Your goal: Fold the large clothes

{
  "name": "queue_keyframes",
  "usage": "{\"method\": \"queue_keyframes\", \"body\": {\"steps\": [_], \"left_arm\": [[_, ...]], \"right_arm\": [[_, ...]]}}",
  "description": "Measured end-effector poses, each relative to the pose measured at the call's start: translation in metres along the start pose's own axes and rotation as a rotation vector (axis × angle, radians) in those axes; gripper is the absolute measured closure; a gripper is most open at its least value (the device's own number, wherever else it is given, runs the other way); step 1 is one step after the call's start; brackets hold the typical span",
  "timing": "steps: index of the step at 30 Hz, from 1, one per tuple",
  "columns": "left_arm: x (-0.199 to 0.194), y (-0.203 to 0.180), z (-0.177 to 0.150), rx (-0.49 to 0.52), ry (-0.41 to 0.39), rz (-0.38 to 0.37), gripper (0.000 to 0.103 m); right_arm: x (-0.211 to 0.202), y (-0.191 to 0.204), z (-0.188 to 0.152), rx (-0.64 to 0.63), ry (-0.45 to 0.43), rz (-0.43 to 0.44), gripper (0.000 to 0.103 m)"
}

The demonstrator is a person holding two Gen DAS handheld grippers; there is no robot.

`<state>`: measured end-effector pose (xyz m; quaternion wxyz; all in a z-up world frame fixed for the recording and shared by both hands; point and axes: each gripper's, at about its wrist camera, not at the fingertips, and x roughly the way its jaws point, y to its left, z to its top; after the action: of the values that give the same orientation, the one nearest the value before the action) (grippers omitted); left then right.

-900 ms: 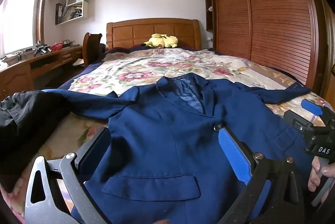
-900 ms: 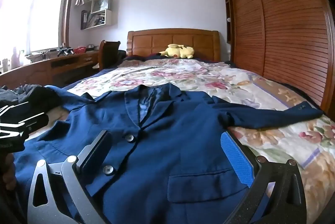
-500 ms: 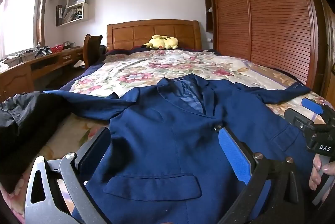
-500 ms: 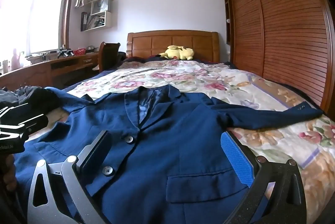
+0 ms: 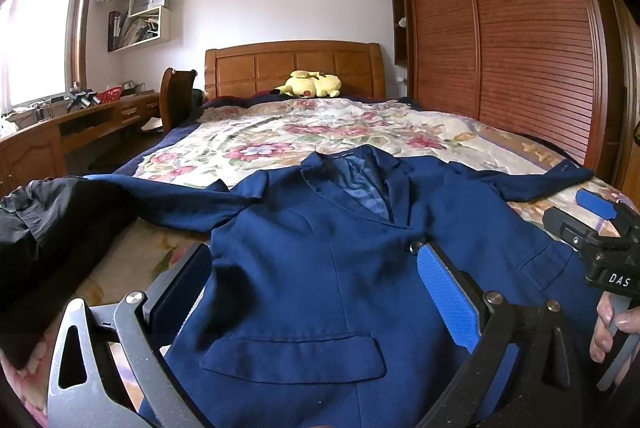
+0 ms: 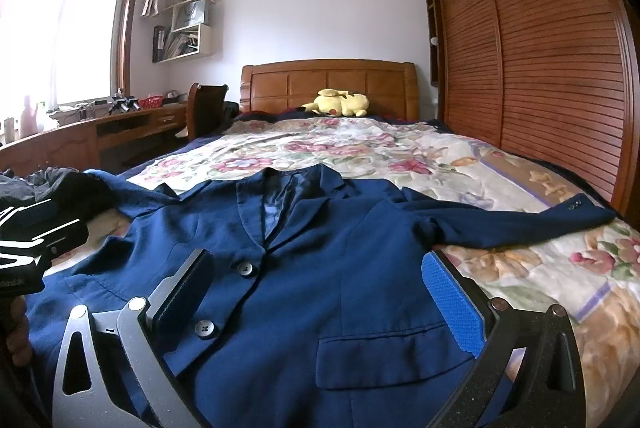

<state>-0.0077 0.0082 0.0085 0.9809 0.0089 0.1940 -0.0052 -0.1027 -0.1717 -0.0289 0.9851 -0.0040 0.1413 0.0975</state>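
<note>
Blazer [image 5: 320, 268] spread flat, front up, on bed [image 5: 300, 136]. Left gripper [image 5: 316, 280] and right gripper [image 6: 320, 284] spread wide above hem, holding nothing.

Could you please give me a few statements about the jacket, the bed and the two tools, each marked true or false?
1. The navy blazer lies front up on the floral bedspread. True.
2. Both blazer sleeves are folded across its chest. False: they stretch out to the sides.
3. The right tool is open and grips nothing. True.
4. The left tool is clamped on the collar. False: it is open above the blazer's lower front.
5. A yellow plush toy lies by the headboard. True.
</note>
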Motion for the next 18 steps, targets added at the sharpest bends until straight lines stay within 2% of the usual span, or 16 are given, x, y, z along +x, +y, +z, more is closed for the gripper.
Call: {"method": "queue_keyframes", "body": {"steps": [18], "left_arm": [[-0.0023, 0.0013, -0.0001, 0.0, -0.008, 0.001, 0.0]], "right_arm": [[-0.0013, -0.0005, -0.0006, -0.001, -0.002, -0.005, 0.0]]}}
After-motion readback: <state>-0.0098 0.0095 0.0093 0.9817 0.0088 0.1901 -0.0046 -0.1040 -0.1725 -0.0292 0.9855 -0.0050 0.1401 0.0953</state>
